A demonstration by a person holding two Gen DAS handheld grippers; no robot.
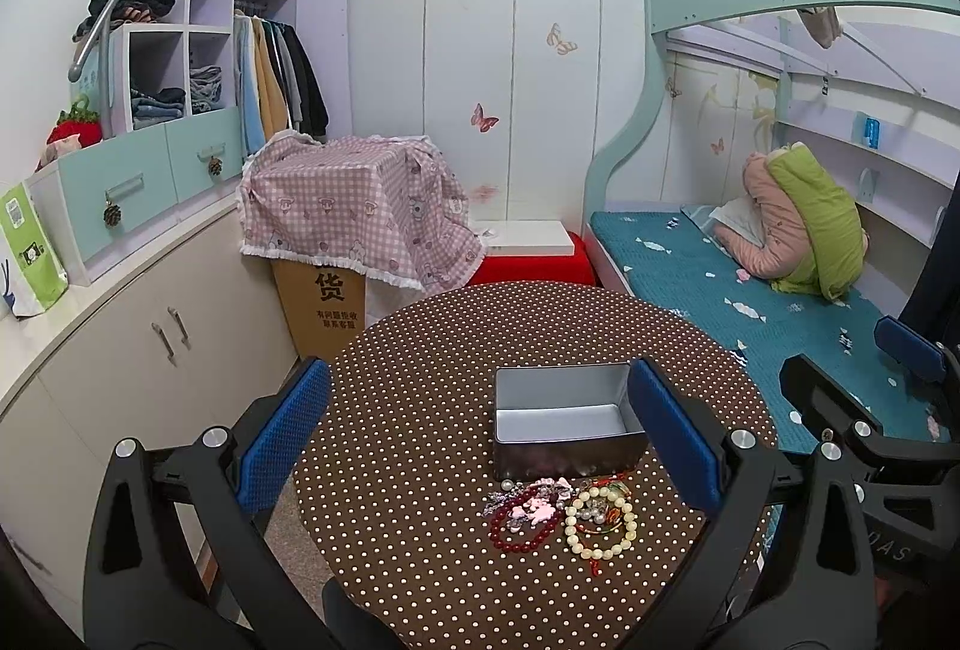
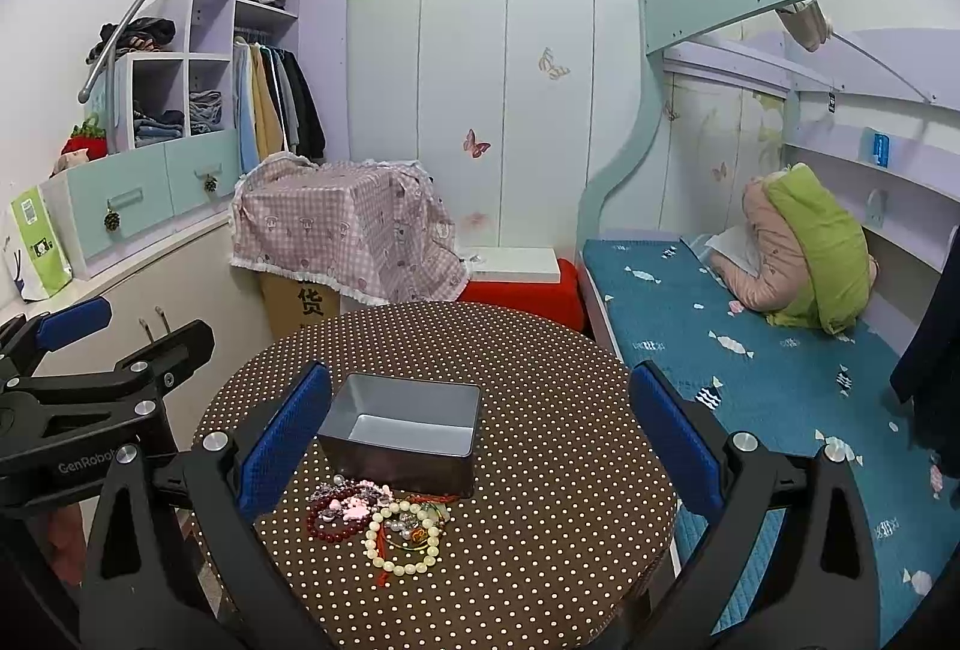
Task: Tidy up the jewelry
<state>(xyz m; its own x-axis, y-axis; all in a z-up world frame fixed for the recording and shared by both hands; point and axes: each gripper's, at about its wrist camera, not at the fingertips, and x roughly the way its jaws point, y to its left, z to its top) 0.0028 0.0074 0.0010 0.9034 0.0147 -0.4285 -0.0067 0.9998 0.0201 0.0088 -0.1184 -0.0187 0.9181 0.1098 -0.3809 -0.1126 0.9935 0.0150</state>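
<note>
A pile of jewelry (image 1: 561, 515) lies on the round brown polka-dot table (image 1: 420, 440): a cream bead bracelet (image 1: 600, 524), a dark red bead bracelet (image 1: 519, 530) and pink and silver pieces. Behind it stands an open, empty grey metal tin (image 1: 564, 419). My left gripper (image 1: 480, 434) is open and empty, raised above the table before the pile. My right gripper (image 2: 480, 440) is open and empty too, with the tin (image 2: 405, 431) and the jewelry (image 2: 378, 518) to the left between its fingers. Each gripper shows at the edge of the other's view.
A cardboard box under a pink checked cloth (image 1: 354, 206) stands behind the table, next to a red stool (image 1: 534, 266). A bed with a blue cover (image 1: 780, 302) runs along the right. White cabinets (image 1: 120, 326) line the left.
</note>
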